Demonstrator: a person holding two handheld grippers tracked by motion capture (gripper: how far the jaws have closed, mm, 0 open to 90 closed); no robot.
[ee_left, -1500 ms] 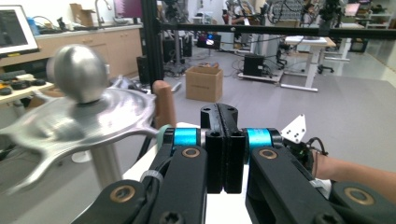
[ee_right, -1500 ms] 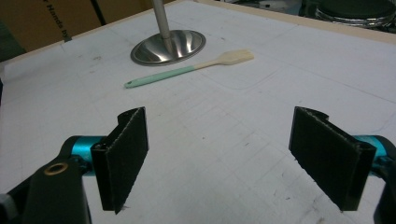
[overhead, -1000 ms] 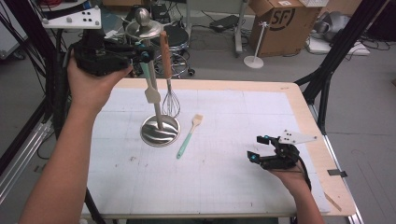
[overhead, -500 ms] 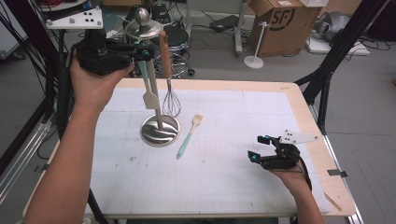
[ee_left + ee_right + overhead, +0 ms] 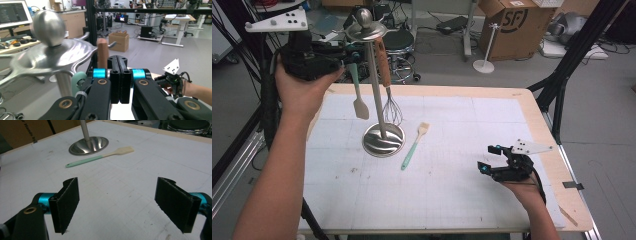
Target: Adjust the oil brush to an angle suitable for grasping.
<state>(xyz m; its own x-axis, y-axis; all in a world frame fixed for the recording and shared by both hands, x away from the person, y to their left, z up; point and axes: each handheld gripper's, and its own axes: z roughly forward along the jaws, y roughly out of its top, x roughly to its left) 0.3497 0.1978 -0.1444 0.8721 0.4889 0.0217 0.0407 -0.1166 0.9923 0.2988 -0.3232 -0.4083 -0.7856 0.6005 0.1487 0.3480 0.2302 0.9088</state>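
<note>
A steel utensil stand (image 5: 383, 141) rises from the middle of the white mat, its knobbed top (image 5: 47, 57) close to my left gripper. From that top hang a teal-handled spatula (image 5: 357, 92) and a wire whisk (image 5: 392, 107) with a wooden handle (image 5: 102, 51). My left gripper (image 5: 343, 59) is held high beside the spatula's handle end (image 5: 77, 81). Its jaws (image 5: 119, 61) are shut with nothing between them. A teal-handled brush (image 5: 413, 147) lies on the mat right of the stand's base (image 5: 88, 145). My right gripper (image 5: 486, 159) rests low at the front right, open and empty (image 5: 116, 202).
The mat covers a wooden table (image 5: 532, 100) whose bare border shows at the right and back. A black frame leg (image 5: 562, 85) slants up past the right edge. On the floor behind stand a cardboard box (image 5: 512, 25) and a stool (image 5: 399, 40).
The hanging spatula's blade has swung a little to the left, and my left gripper has shifted slightly left with it. The right gripper has stayed put.
</note>
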